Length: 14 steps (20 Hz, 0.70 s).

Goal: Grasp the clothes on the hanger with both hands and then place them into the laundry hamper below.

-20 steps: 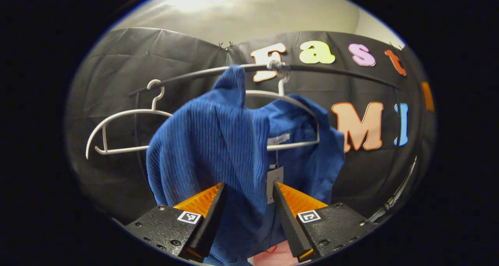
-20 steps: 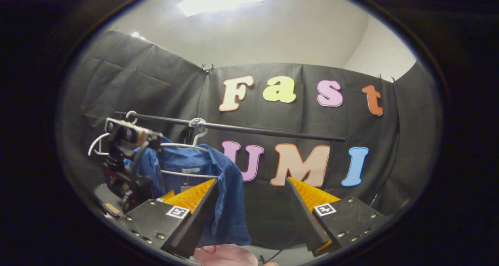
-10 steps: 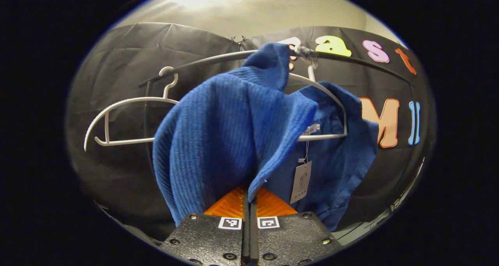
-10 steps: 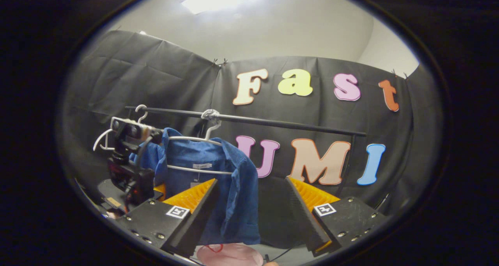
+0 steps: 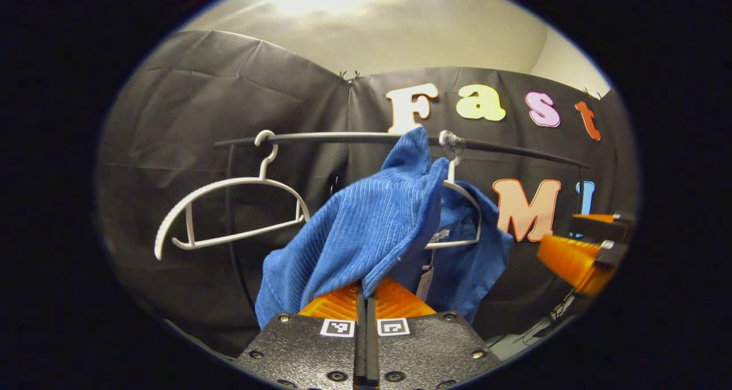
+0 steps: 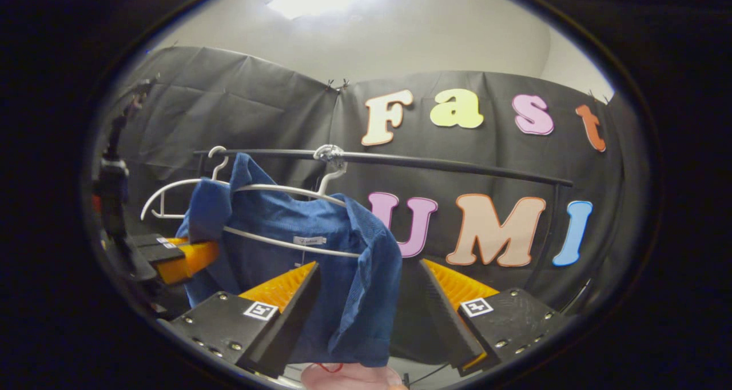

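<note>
A blue ribbed garment [image 5: 372,230] hangs on a white hanger [image 5: 466,204] from the black rail [image 5: 343,137]. My left gripper [image 5: 366,290] is shut on a fold of its left side, which is drawn toward the camera. In the right gripper view the blue garment [image 6: 320,253] drapes the hanger [image 6: 286,188], and its right edge falls between the spread fingers of my right gripper [image 6: 369,275], which is open. The left gripper [image 6: 183,258] appears at the garment's left side. The right gripper's orange finger [image 5: 572,258] is at the right in the left gripper view.
An empty white hanger [image 5: 229,207] hangs on the rail left of the garment. A pink rounded rim [image 6: 349,375] sits at the bottom below the garment. The rail's upright post [image 6: 555,230] stands at the right.
The left gripper shut on the garment and has pulled back, dragging the fabric off the hanger's left shoulder. The right gripper has come closer to the garment's right edge.
</note>
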Tool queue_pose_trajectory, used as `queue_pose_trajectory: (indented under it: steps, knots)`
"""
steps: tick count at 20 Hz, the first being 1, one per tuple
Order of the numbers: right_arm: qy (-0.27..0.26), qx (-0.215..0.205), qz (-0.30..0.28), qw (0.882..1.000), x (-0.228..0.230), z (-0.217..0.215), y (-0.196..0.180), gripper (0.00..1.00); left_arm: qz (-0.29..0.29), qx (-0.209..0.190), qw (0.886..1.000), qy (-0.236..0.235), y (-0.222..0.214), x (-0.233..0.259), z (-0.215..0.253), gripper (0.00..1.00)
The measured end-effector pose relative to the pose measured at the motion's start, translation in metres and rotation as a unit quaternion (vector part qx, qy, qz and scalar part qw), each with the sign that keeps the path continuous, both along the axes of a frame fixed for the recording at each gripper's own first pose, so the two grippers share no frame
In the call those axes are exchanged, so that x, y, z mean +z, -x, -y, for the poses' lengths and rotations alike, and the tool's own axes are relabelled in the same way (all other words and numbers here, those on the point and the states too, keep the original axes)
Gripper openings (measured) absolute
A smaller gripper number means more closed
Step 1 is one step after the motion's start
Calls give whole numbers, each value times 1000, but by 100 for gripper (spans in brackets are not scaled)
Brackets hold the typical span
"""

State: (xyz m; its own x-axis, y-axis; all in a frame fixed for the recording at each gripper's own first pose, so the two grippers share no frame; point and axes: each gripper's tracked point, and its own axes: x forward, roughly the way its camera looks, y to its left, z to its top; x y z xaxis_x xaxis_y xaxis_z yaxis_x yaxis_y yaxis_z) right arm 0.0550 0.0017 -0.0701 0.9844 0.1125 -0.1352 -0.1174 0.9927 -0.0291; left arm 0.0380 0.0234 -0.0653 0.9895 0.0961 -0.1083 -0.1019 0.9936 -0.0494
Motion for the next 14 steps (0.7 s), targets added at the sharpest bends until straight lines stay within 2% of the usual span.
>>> queue_pose_trajectory:
  steps: [1, 2, 3, 4, 6, 14]
  knots:
    - [-3, 4, -3, 1000, -5, -3, -4, 100, 7, 1, 1000, -8, 4, 9, -3, 1]
    - [-5, 6, -6, 1000, -9, -6, -8, 97, 14, 2, 1000, -15, 7, 18, -7, 0]
    - [-5, 7, -9, 1000, -13, -8, -12, 100, 20, 4, 1000, -23, 8, 27, -11, 1]
    - [-5, 7, -12, 1000, -18, -9, -15, 97, 24, 5, 999, -30, 10, 34, -14, 0]
    - [-6, 5, -16, 1000, -25, -11, -23, 100, 30, 5, 999, -38, 9, 46, -19, 1]
    - [4, 0, -46, 999, -61, -17, -49, 100, 46, -1, 997, -60, 5, 74, -29, 1]
